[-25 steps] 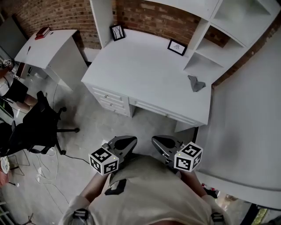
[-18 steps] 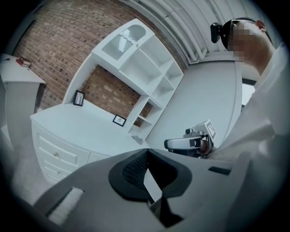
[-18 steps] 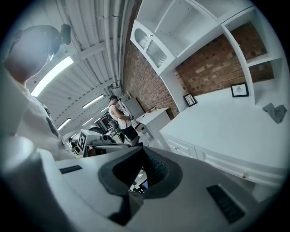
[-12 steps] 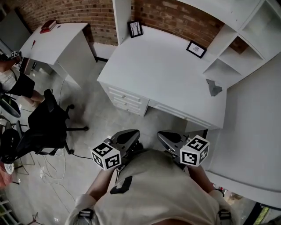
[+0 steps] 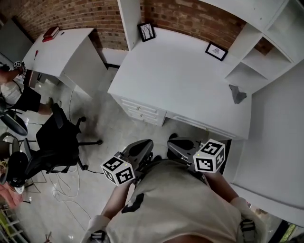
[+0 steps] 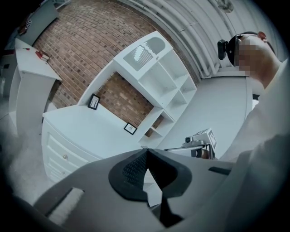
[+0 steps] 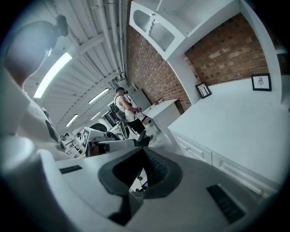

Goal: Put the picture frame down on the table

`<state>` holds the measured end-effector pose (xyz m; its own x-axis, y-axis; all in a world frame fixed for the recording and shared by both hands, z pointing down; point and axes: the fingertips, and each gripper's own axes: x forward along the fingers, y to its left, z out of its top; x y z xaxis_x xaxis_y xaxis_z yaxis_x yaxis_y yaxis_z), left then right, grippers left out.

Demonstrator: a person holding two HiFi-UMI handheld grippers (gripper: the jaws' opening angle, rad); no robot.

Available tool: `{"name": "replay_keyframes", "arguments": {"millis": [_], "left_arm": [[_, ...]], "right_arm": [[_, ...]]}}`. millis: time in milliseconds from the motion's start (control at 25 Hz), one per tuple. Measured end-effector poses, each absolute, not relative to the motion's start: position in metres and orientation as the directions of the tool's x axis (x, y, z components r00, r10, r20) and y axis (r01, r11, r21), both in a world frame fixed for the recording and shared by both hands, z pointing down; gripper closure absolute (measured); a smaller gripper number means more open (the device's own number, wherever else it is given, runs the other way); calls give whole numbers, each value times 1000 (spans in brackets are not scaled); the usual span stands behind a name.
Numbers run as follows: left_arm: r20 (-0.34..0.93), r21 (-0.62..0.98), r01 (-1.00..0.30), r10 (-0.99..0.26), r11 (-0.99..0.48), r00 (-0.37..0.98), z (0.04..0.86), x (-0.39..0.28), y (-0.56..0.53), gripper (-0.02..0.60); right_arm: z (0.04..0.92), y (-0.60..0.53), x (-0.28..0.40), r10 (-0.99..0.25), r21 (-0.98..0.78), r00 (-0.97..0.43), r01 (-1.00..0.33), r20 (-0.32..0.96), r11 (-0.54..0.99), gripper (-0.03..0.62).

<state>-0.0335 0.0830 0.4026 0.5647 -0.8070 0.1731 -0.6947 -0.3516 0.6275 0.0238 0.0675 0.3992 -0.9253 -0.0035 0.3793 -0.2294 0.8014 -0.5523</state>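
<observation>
An upright black picture frame (image 5: 147,31) stands far ahead of the left gripper (image 5: 141,148), a second black frame (image 5: 216,51) ahead of the right gripper (image 5: 182,144), both with fingers pressed together, empty.

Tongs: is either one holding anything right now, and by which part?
Nothing: the left tongs and right tongs are both shut and empty; the picture frames stand on the desk.

Desk (image 5: 180,80) mid open; 2 frames (image 5: 147,31) (image 5: 216,51) at back, shelves (image 5: 259,61) R.

Smooth matt white table (image 5: 190,80), probably painted wood; rough red brick wall (image 5: 180,14); pale, faintly glossy floor (image 5: 109,123).
</observation>
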Motion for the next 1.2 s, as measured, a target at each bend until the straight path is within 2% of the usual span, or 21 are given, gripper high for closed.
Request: {"name": "replay_keyframes", "arguments": {"millis": [360,840,1200], "left_arm": [[214,593,-750,-841,-293,497,393,-39,22,584],[329,541,-813,-834,-217,442,400,-7,-65,584],[388,505,-847,-834,-164,393,399,3,-114,584]], "right_arm": [[396,4,13,70,-592,-950,-132,305,795,600],[404,-97,38,117,-715,-983,-19,140,699,600],[427,-161,48,146,-745,-982,12,116,667,600]]}}
